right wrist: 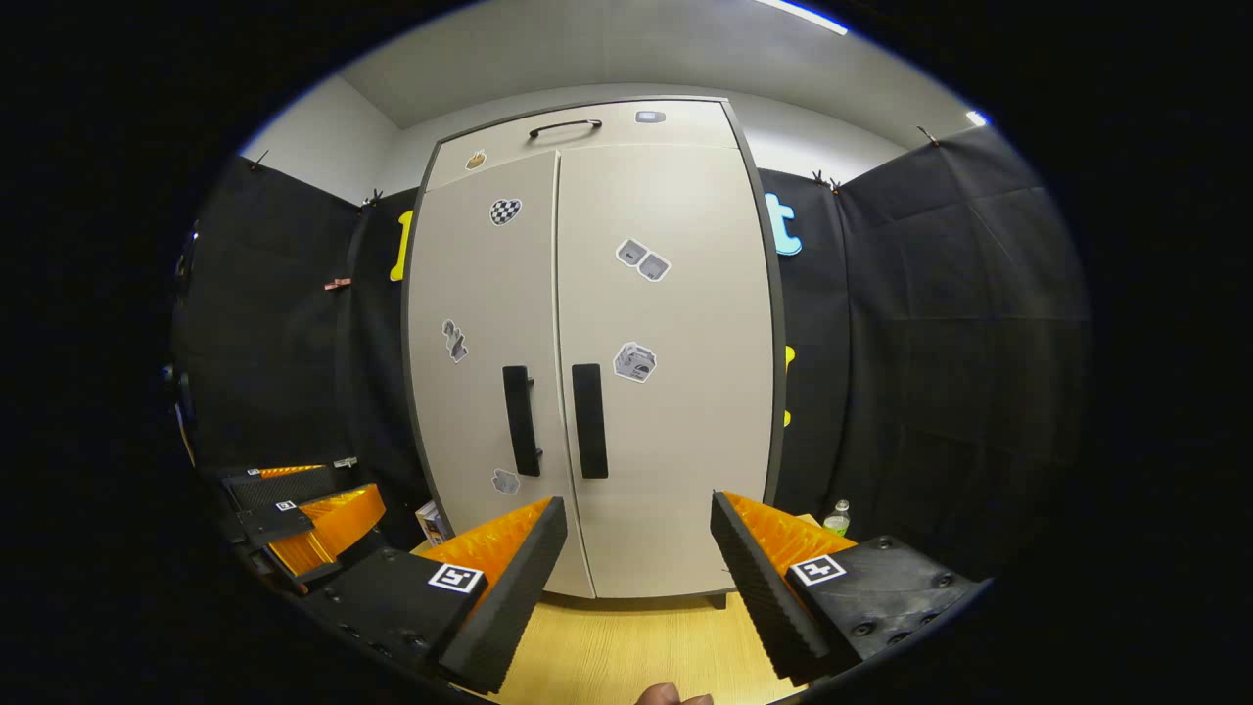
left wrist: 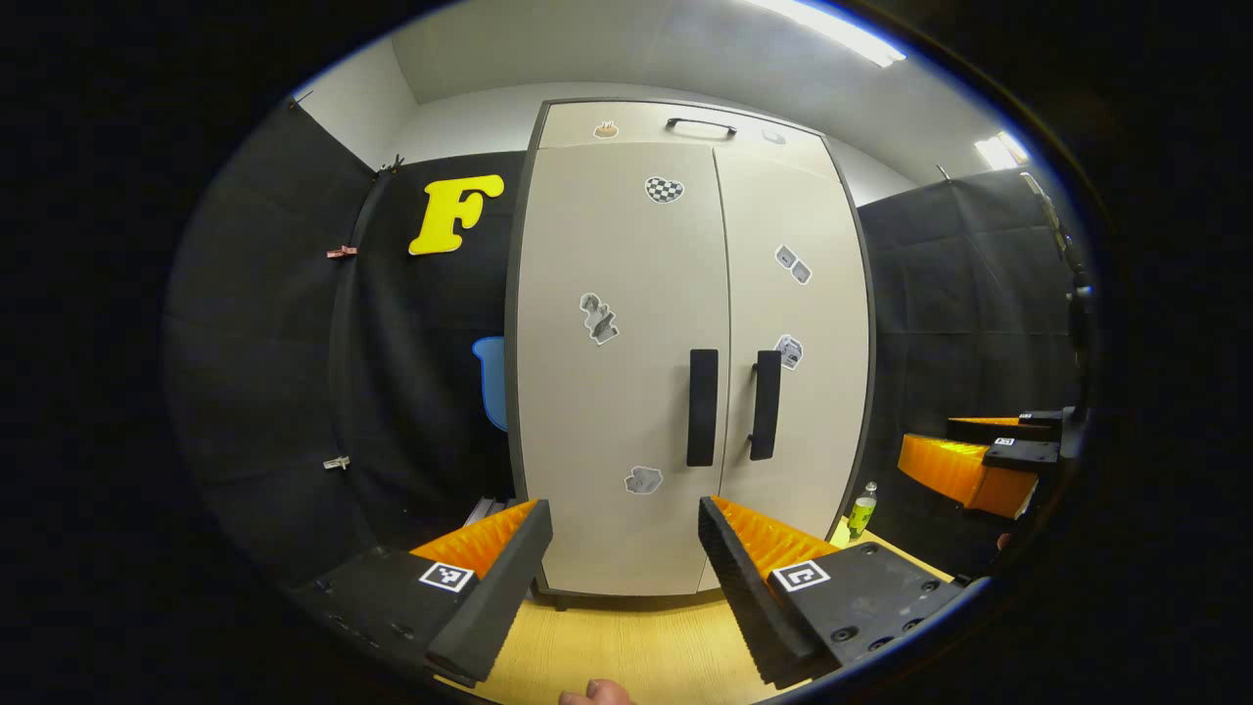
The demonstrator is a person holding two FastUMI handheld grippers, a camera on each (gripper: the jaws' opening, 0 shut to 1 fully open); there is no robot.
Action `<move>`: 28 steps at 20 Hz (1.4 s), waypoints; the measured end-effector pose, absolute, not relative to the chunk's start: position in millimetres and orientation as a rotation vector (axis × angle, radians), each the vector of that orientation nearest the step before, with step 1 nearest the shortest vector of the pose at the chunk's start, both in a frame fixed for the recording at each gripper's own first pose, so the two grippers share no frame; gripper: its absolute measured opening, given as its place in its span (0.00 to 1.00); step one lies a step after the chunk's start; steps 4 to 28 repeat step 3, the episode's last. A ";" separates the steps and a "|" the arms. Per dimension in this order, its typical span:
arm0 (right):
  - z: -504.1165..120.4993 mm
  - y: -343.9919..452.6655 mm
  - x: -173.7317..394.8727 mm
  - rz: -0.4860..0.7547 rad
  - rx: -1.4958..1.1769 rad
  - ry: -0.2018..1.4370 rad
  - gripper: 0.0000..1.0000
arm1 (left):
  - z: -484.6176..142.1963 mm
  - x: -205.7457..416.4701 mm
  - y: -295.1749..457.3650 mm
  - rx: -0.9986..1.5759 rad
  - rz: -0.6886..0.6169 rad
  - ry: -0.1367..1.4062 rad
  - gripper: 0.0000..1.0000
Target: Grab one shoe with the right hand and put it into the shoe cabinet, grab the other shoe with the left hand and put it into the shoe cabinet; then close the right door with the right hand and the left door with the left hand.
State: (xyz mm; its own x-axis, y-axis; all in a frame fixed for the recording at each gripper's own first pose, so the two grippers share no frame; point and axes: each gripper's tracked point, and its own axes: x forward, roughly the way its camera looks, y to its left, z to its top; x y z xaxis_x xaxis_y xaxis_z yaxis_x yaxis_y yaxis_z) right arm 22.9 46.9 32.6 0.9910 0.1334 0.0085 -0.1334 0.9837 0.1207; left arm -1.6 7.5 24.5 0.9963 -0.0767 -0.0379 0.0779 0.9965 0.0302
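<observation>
The shoe cabinet stands upright before you against the booth's black cloth wall, its long axis vertical and its front squarely toward both cameras. The left door and the right door both lie flush, their two dark vertical handles side by side at the centre seam. No shoe is to be seen on the wooden floor at the cabinet's foot, so by the look of it the shoes are inside and both doors are closed: the task appears to be at its end, or very nearly.

Your left gripper hangs back from the cabinet with its fingers spread wide and nothing between them. Your right gripper does the same, wide and empty, a little apart from the doors; it can also be seen at the right edge of the left gripper view.

If anything is left to you, it is a check that each door sits fully home, then a clean withdrawal. A small bottle stands at the cabinet's right foot; keep clear of it.
</observation>
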 end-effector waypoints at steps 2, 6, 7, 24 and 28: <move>30.9 47.6 22.2 0.133 0.132 0.005 0.98 | 25.4 0.8 5.7 0.033 -0.083 0.031 0.95; 31.3 46.8 22.2 0.130 0.137 0.005 0.98 | 26.1 2.8 5.3 0.036 -0.085 0.029 0.95; 31.3 46.8 22.2 0.130 0.137 0.005 0.98 | 26.1 2.8 5.3 0.036 -0.085 0.029 0.95; 31.3 46.8 22.2 0.130 0.137 0.005 0.98 | 26.1 2.8 5.3 0.036 -0.085 0.029 0.95; 31.3 46.8 22.2 0.130 0.137 0.005 0.98 | 26.1 2.8 5.3 0.036 -0.085 0.029 0.95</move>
